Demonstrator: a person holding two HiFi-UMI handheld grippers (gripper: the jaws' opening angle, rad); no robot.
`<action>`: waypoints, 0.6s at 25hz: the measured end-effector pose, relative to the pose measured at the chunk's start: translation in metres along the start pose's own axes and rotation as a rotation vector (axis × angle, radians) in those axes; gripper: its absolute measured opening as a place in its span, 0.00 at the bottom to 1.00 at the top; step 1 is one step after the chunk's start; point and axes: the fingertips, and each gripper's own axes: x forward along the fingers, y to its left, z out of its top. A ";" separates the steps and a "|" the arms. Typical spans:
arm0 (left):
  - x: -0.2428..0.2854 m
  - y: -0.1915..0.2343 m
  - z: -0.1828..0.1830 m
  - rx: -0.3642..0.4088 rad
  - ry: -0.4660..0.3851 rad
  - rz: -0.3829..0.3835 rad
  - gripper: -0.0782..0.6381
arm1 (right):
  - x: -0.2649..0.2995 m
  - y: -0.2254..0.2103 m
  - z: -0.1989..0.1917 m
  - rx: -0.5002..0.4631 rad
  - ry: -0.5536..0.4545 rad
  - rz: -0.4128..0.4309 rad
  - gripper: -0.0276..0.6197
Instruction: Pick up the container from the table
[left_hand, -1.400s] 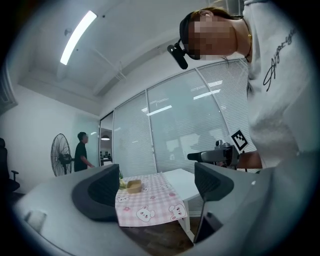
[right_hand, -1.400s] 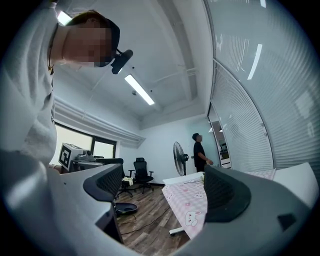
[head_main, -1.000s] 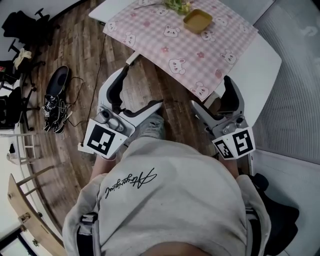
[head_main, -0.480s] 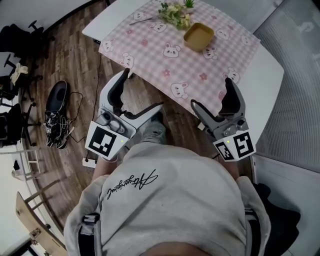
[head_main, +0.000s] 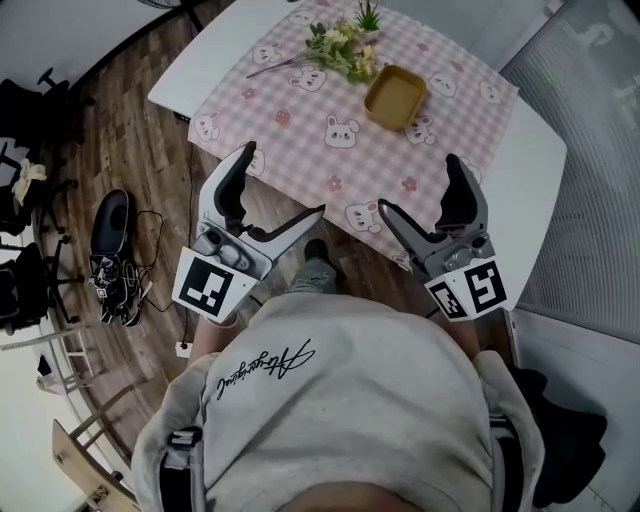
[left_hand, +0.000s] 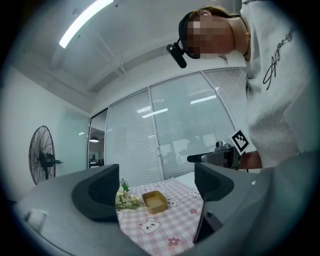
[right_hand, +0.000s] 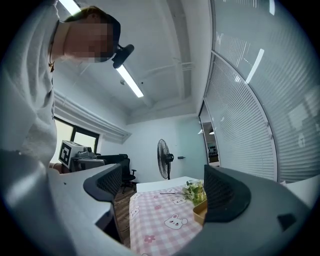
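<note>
Head view: left gripper (head_main: 285, 180), right gripper (head_main: 417, 182) both spread wide, empty; container (head_main: 394, 97) well ahead on table (head_main: 525, 140)

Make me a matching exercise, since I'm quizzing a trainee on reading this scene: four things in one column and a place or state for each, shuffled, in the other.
Things
1. yellow rectangular container
2. bunch of green and white flowers
3. pink checked cloth with bear prints
4. left gripper

Places or states
A. jaws apart, nothing between them
B. spread over the white table
C. lying near the cloth's far edge
D. open-topped, looks empty, standing on the cloth

Pairs: 1-D, 2-C, 3-B, 4-A
</note>
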 end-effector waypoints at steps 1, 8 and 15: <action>0.003 0.005 0.000 -0.001 -0.002 -0.006 0.75 | 0.005 -0.002 0.001 -0.003 0.001 -0.005 0.81; 0.028 0.041 -0.005 -0.001 -0.008 -0.056 0.75 | 0.038 -0.020 0.004 -0.015 0.004 -0.046 0.81; 0.057 0.069 -0.007 -0.004 -0.024 -0.128 0.75 | 0.060 -0.040 0.010 -0.019 -0.006 -0.110 0.81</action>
